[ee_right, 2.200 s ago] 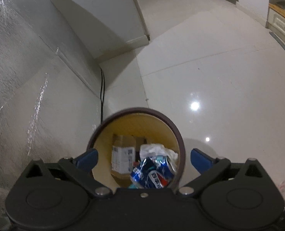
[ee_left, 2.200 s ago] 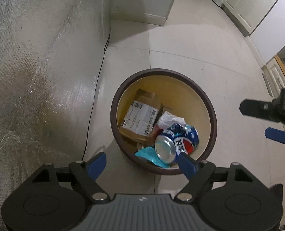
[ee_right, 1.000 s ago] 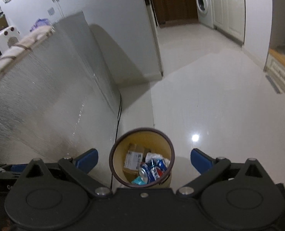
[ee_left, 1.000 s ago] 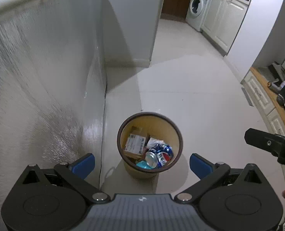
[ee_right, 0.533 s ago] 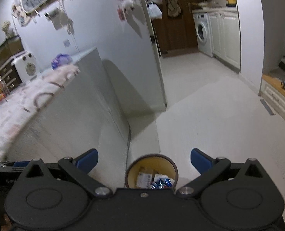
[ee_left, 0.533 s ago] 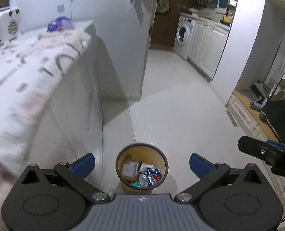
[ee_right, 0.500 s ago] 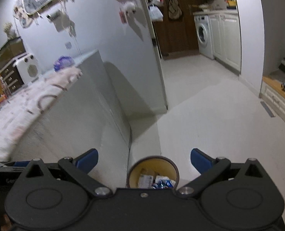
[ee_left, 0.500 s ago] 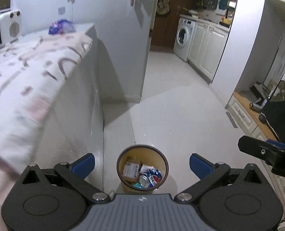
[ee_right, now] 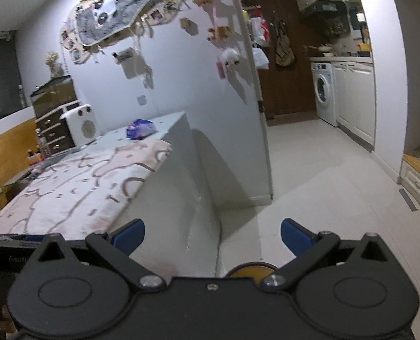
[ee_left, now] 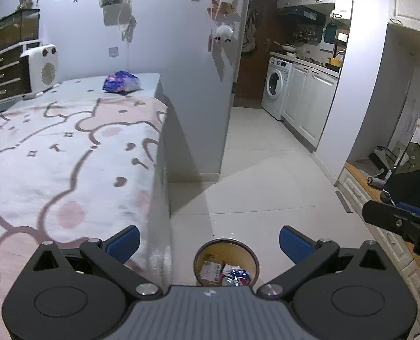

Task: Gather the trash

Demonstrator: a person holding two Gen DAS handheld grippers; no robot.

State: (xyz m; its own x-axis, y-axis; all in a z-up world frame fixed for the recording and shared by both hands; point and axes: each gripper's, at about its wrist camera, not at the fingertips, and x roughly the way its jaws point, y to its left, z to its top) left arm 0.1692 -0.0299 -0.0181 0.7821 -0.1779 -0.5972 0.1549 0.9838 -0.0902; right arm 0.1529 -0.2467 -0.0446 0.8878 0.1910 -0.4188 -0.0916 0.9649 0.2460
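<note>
Both hand-held grippers, left (ee_left: 209,239) and right (ee_right: 212,233), gape empty above the bin (ee_left: 201,252), which stands beside the tabletop (ee_left: 68,155) edge, bare floor (ee_left: 266,175) beyond.

Not much to read here, honestly. The blue and red crushed can (ee_left: 239,274) in the round brown-rimmed yellow trash bin (ee_left: 226,245) has some white lettering, but it's too small to make out. The cardboard box with a white shipping label (ee_left: 211,269) next to it in the bin is also illegible. There's faint lettering at the left edge of the right wrist view, unreadable.
</note>
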